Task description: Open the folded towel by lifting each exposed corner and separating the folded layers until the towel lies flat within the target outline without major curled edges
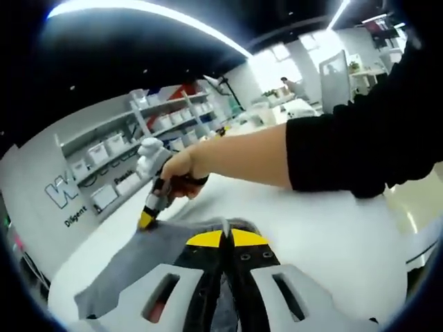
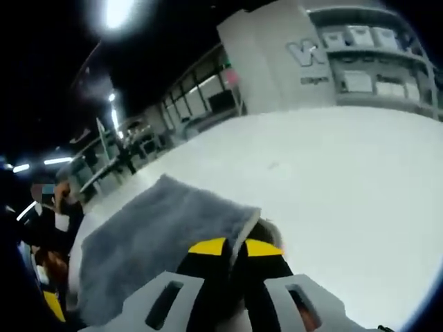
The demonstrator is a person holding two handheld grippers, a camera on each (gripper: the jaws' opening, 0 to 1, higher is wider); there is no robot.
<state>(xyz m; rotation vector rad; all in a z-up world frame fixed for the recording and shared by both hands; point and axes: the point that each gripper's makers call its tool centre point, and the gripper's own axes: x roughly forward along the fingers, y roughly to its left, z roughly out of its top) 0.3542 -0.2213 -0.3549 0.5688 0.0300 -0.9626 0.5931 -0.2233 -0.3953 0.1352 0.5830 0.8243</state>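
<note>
Nearest the lens in the left gripper view, the left gripper (image 1: 225, 239) has its yellow-tipped fingers (image 1: 205, 239) pressed together on an edge of the grey towel (image 1: 131, 266), with a strip of cloth showing between the tips. That towel lies on the white tabletop (image 1: 325, 242), spreading away to the lower left of this view, its surface mostly smooth with a raised fold where the fingers pinch it. Beyond it the right gripper (image 1: 147, 220) comes down from above, held in a hand (image 1: 181, 166) whose bare forearm runs into a black sleeve (image 1: 360, 145); its yellow tip touches the towel's far edge, and I cannot tell from here how far apart its fingers stand. In the right gripper view, that gripper's own fingers (image 2: 208, 247) are also closed, clamped on a corner of the towel (image 2: 152, 242), which spreads to the left of them across the tabletop (image 2: 332, 200), the gripped edge lifted slightly and showing a pale rim. At the far left of this view sits a dark, blurred shape with a bit of yellow, too unclear to name. Behind the tabletop in the left gripper view stand white shelves (image 1: 131, 149) holding pale boxes, and a grey wall (image 1: 41, 187) with lettering
</note>
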